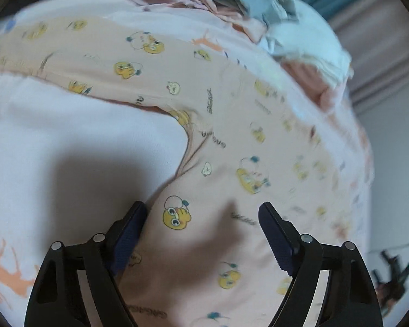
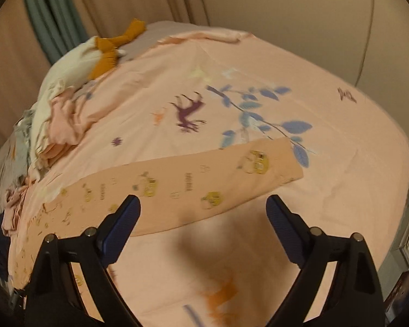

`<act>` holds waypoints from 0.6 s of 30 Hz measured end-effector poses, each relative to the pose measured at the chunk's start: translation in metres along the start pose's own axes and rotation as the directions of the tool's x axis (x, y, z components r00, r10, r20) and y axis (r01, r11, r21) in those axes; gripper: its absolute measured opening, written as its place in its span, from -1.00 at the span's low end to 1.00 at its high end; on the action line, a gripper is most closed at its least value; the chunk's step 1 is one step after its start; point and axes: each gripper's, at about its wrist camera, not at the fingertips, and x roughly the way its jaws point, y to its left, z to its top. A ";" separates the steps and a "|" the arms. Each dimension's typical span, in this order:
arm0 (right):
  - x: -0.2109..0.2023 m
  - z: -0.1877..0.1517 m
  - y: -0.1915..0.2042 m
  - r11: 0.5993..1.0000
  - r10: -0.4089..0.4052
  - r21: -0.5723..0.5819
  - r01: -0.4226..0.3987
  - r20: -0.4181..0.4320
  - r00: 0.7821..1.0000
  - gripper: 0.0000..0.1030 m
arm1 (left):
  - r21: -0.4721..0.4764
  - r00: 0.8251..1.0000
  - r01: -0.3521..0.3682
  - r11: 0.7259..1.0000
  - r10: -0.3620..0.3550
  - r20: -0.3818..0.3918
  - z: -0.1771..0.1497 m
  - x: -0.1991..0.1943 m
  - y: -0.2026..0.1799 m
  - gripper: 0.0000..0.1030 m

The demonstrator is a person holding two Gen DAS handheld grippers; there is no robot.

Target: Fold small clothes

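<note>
the small peach garment (image 1: 231, 125), printed with yellow cartoon chicks, lies spread flat on the bed's pink printed sheet (image 2: 340, 150); it looks like a pair of small trousers, with a crotch seam visible in the left wrist view and one long leg (image 2: 193, 182) stretched across the sheet in the right wrist view. left gripper (image 1: 201, 218) hangs over the garment near the leg edge, jaws spread wide with fabric below them but no pinch; its left fingertip (image 1: 135, 218) sits at the garment's edge, contact cannot be told. right gripper (image 2: 203, 209) is over the lower edge of the leg, jaws also spread, nothing pinched. both cast shadows on the cloth beneath. both views are motion-blurred. a heap of other clothes (image 2: 60, 114), pink and white, is piled at the far side of the bed, with a soft toy (image 2: 111, 49) in white and orange on top. curtains (image 2: 49, 19) hang behind the bed.
</note>
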 end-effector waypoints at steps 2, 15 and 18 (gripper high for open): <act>0.012 0.002 -0.030 0.995 0.029 0.092 -0.025 -0.033 0.999 0.79 | 0.060 0.999 -0.045 0.997 0.045 0.003 -0.005 0.000 -0.011 0.62; 0.053 -0.046 -0.141 0.638 0.415 0.675 -0.371 0.104 0.904 0.35 | 0.142 0.960 -0.278 0.950 0.272 0.060 -0.015 0.000 -0.014 -0.30; 0.059 -0.041 -0.131 0.674 0.384 0.643 -0.364 0.117 0.916 0.08 | 0.153 0.957 -0.291 0.945 0.283 0.069 -0.013 0.004 -0.018 -0.32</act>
